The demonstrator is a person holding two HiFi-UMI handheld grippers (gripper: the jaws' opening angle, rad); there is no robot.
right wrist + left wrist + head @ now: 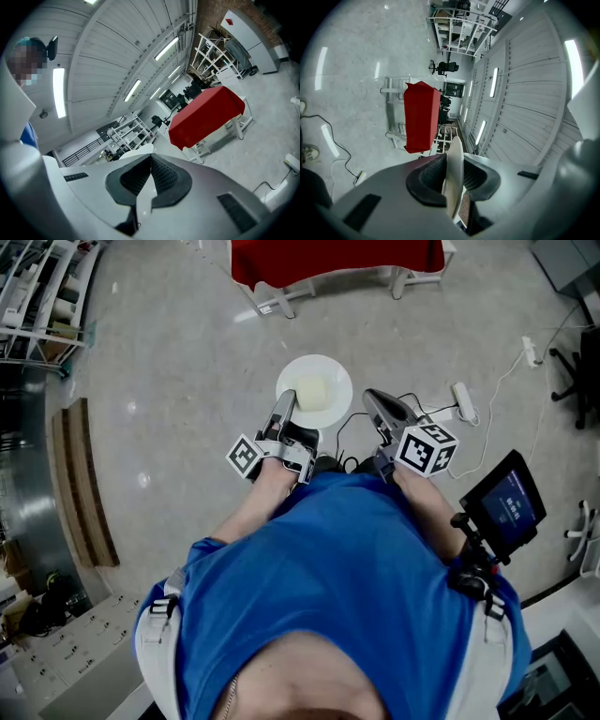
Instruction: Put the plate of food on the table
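White plate (330,371) holds one pale food block (311,392). Your left gripper (285,411) pinches its rim; right gripper (379,405) alongside, jaws pressed together, empty.

The plate (330,371) looked like smooth white glazed ware, faintly glossy, and the pale food (311,392) on it was matt. Matt red cloth (337,259) draped the table (277,304). The floor (169,362) was polished grey concrete (speckled, mirroring lights). The left gripper (453,178) had a smooth grey plastic shell and black ribbed pads (426,180).
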